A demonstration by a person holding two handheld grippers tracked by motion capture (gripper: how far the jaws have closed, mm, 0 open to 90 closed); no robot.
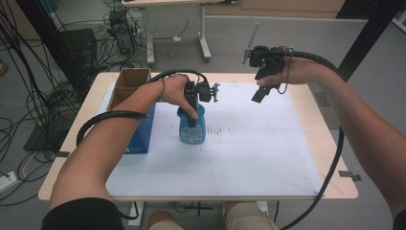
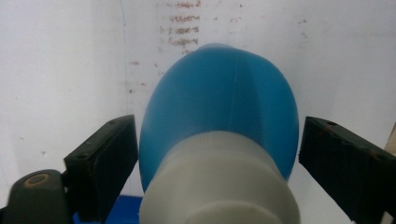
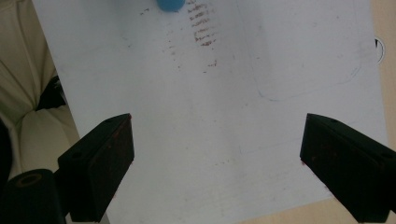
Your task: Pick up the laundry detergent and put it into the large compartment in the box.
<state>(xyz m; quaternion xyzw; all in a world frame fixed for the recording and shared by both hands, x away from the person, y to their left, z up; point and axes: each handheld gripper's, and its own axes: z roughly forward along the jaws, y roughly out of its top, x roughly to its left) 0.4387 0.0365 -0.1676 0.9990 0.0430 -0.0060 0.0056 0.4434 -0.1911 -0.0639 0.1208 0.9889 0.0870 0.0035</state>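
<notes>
Jaws of left gripper (image 2: 219,158) straddle blue bottle (image 2: 224,107), left pad touching, right apart; right gripper (image 3: 217,163) spread wide.

a blue bottle (image 1: 192,128) with a white cap (image 2: 219,179) and a pale label stands upright on the white sheet (image 1: 249,153), just beside a blue box (image 1: 141,134).

The bottle (image 1: 192,128) stands at frame centre on the counter's sheet (image 1: 249,153), between my left tool's (image 1: 192,120) jaws. The box (image 1: 128,84) sits upper left; my right tool (image 1: 261,93) hangs upper right.
</notes>
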